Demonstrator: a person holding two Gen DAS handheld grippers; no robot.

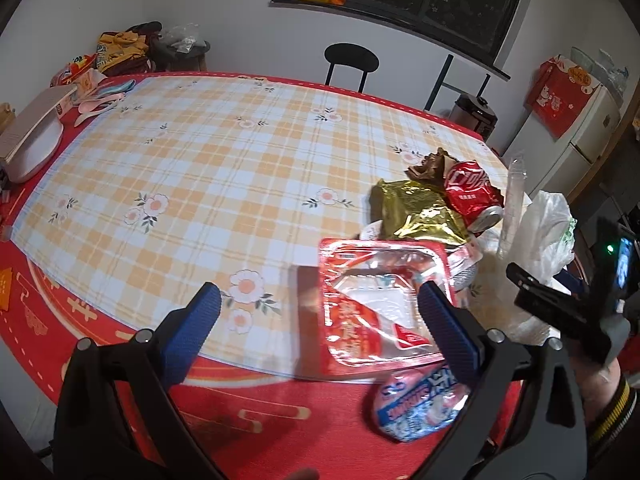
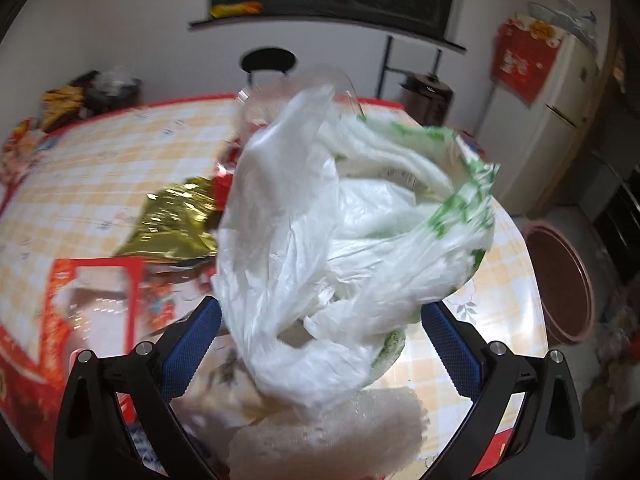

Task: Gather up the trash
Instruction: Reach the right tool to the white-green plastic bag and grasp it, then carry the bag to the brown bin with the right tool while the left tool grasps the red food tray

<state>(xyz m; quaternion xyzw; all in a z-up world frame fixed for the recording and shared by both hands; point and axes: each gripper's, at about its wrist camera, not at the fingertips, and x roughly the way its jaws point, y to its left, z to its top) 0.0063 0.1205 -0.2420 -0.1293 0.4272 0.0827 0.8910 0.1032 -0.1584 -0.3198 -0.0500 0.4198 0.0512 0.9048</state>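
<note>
Trash is piled at the right end of a checked tablecloth point(image 1: 192, 168). A clear tray with red print point(image 1: 372, 308) lies flat under my left gripper point(image 1: 320, 300), which is open and touches nothing. Behind the tray lie a gold wrapper point(image 1: 416, 212), a brown wrapper point(image 1: 430, 164) and a red cola can point(image 1: 472, 192) on its side. A blue and pink wrapper point(image 1: 416, 408) lies near the table edge. My right gripper point(image 2: 320, 312) stands open around a crumpled white plastic bag point(image 2: 340, 240) with green print; its pads do not visibly press on it. A white foam sheet point(image 2: 332, 436) lies below.
A grey case point(image 1: 32, 136) and a heap of bags point(image 1: 120, 48) sit at the far left of the table. A black stool point(image 1: 351, 60), a cooker point(image 1: 474, 114) and a fridge point(image 1: 580, 128) stand behind. A brown bin point(image 2: 560, 280) stands on the floor right of the table.
</note>
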